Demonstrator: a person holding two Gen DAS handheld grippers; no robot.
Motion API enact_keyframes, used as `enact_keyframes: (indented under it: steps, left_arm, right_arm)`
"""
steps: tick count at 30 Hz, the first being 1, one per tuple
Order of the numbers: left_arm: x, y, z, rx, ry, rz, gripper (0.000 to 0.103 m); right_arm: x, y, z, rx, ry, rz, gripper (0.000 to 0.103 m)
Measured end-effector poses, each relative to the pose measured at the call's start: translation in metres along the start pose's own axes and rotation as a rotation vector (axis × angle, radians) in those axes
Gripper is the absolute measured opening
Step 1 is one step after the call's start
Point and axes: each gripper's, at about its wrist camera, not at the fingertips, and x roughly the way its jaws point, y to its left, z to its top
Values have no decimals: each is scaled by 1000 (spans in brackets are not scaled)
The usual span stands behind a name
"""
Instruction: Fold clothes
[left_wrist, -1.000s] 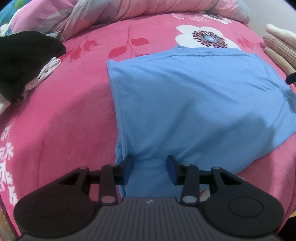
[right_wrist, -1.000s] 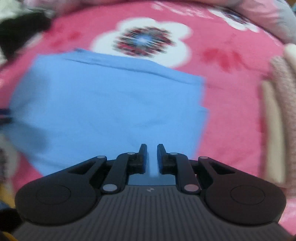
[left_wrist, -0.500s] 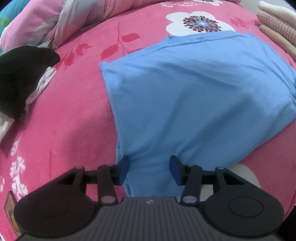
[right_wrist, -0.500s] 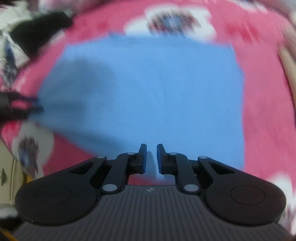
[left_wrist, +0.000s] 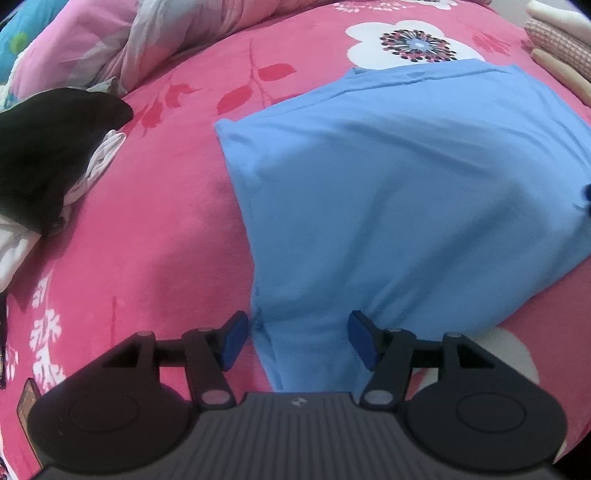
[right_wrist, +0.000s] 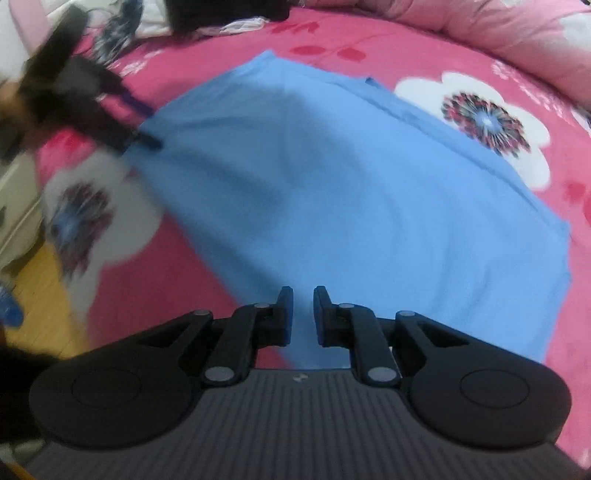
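Left gripper (left_wrist: 295, 341), jaws just widened (cloth lies between, unpressed); right gripper (right_wrist: 303, 314) clamped on the blue garment (right_wrist: 369, 206) spread over the pink bed (left_wrist: 147, 240).

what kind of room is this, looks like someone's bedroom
Most likely a bedroom: the folded light blue cotton garment lies on a plush pink blanket with white flower print, a rumpled pink quilt is bunched at the far edge, and wooden flooring shows beside it.

The right tool (right_wrist: 303, 312) pinches the near edge of a blue garment (right_wrist: 351, 206) spread on a pink floral bedspread (right_wrist: 461, 55), while the blurred left tool (right_wrist: 144, 140) meets its far-left corner.
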Motion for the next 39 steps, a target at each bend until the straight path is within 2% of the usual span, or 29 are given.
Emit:
enact_keyframes:
  steps: [2, 3, 6, 9, 12, 16, 17, 18, 19, 21, 23, 24, 27, 30, 32, 35, 37, 39]
  left_arm:
    - [2, 2, 0, -3, -3, -1, 62]
    - [2, 2, -1, -5, -4, -1, 63]
    - [3, 4, -1, -15, -11, -1, 65]
    - [3, 7, -1, -27, -16, 8, 65]
    - [-4, 10, -1, -41, -26, 27, 63]
    - [-22, 13, 1, -57, -64, 42, 62]
    - [-27, 12, 2, -59, -79, 36, 61]
    - [-33, 8, 4, -57, -97, 18, 59]
    - [-38, 2, 6, -46, -114, -16, 58]
    - [-45, -16, 11, -5, -145, -96, 57]
    - [-49, -43, 16, 70, -168, -177, 47]
    - [-47, -60, 18, 115, -165, -211, 45]
    - [-36, -105, 21, 230, -122, -284, 43]
    - [-31, -125, 20, 266, -83, -300, 43]
    - [-35, -123, 21, 260, -99, -296, 43]
    - [-38, -118, 23, 249, -121, -291, 43]
    - [-30, -121, 29, 260, -87, -286, 43]
    - [-22, -128, 32, 269, -48, -287, 43]
  right_arm:
    - [18, 14, 0, -50, 27, 52, 12]
    - [14, 28, -6, -106, 29, 69, 12]
    - [-4, 57, -7, -178, 47, 238, 9]
    - [-8, 56, 3, -225, 19, 146, 11]
    - [5, 35, 11, -112, 39, 85, 11]
    - [14, 50, -1, -104, 102, 181, 12]
    - [10, 53, -3, -80, 120, 227, 11]
    - [5, 52, -5, -52, 121, 231, 9]
    - [0, 48, -6, -18, 119, 216, 9]
    - [-12, 25, -8, 77, 102, 110, 9]
    - [-26, -6, -11, 161, 82, -23, 10]
    - [-30, -20, -14, 191, 84, -96, 10]
    - [-28, -48, -43, 272, 193, -260, 9]
    - [-38, -45, -73, 291, 259, -263, 10]
    - [-47, -43, -83, 283, 293, -260, 9]
    - [-63, -58, -69, 275, 165, -305, 9]
    - [-64, -75, -58, 252, 85, -333, 11]
    - [-56, -92, -64, 270, 91, -320, 10]
